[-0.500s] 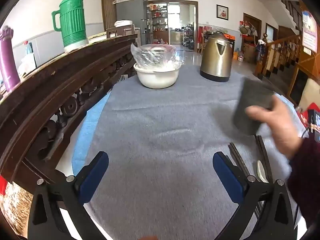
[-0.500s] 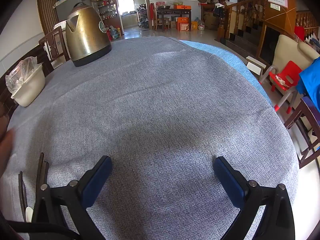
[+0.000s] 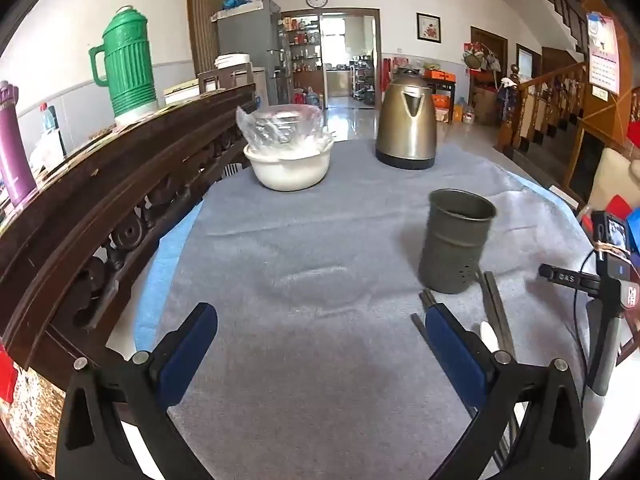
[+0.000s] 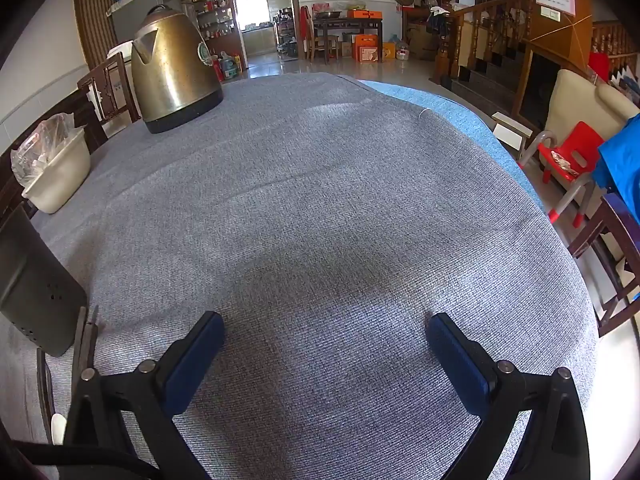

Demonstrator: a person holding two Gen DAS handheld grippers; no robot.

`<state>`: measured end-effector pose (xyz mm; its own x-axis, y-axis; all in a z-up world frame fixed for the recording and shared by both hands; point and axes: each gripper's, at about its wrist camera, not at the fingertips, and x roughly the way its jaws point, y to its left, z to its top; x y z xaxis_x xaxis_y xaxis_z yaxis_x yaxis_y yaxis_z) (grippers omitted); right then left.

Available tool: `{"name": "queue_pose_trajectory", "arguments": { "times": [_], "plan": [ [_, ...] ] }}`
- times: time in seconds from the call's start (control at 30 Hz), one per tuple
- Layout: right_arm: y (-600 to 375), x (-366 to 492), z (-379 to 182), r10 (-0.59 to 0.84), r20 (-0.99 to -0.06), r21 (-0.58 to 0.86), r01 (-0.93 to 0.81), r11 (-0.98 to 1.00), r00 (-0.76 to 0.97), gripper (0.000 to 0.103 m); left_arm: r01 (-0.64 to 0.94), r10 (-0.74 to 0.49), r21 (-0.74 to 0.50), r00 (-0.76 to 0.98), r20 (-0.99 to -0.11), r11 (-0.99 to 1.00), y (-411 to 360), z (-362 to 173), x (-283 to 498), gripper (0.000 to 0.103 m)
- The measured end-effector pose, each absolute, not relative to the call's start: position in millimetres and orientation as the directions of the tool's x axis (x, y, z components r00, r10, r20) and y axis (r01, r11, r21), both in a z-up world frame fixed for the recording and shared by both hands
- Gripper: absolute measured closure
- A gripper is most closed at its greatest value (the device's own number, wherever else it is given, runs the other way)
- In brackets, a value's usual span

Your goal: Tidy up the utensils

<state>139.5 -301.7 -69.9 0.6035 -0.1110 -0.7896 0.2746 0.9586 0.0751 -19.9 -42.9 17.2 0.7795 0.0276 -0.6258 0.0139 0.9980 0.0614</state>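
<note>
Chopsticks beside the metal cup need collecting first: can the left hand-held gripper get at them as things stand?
Probably yes. The left hand-held gripper is open and empty, the chopsticks lie flat by its right finger, and only the metal cup crowds their far ends.

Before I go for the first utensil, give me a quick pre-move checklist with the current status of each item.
1. Utensil holder upright on the cloth, mouth open: ok.
2. Holder free of utensils: cannot tell, its inside is not visible.
3. Chopsticks lying flat beside the holder's base: ok.
4. Left gripper open, nothing between its fingers: ok.
5. Right gripper open over bare cloth, holding nothing: ok.
6. White spoon reachable: cannot tell, mostly hidden behind the left gripper's finger.
</note>
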Motion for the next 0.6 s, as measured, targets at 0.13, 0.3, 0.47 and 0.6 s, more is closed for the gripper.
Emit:
{"name": "queue_pose_trajectory", "arguments": {
  "times": [0.13,0.3,0.47,0.6],
  "plan": [
    [-301.8,139.6,-70.0,-0.111,-0.790,0.075,0.275,0.959,0.603,0.000,0.018,0.025,0.061,0.772,-0.635,0.998,-55.1,21.4,-28.5,0.000],
    [-302.5,139.8,-70.6,-0.111,-0.790,0.075,0.275,0.959,0.604,0.001,0.030,0.041,0.104,0.789,-0.613,0.994,-71.9,40.4,-52.7,0.000],
    [-300.9,140.7,-70.6,-0.137,-0.793,0.075,0.317,0.945,0.593,0.001,0.012,0.053,0.107,0.812,-0.582,0.994,-77.6,61.5,-73.9,0.000],
    [-293.1,145.0,-69.6,-0.126,-0.861,-0.005,0.238,0.971,0.492,0.000,0.018,0.055,0.124,0.826,-0.561,0.992,-82.3,71.1,-86.9,0.000]
  ]
}}
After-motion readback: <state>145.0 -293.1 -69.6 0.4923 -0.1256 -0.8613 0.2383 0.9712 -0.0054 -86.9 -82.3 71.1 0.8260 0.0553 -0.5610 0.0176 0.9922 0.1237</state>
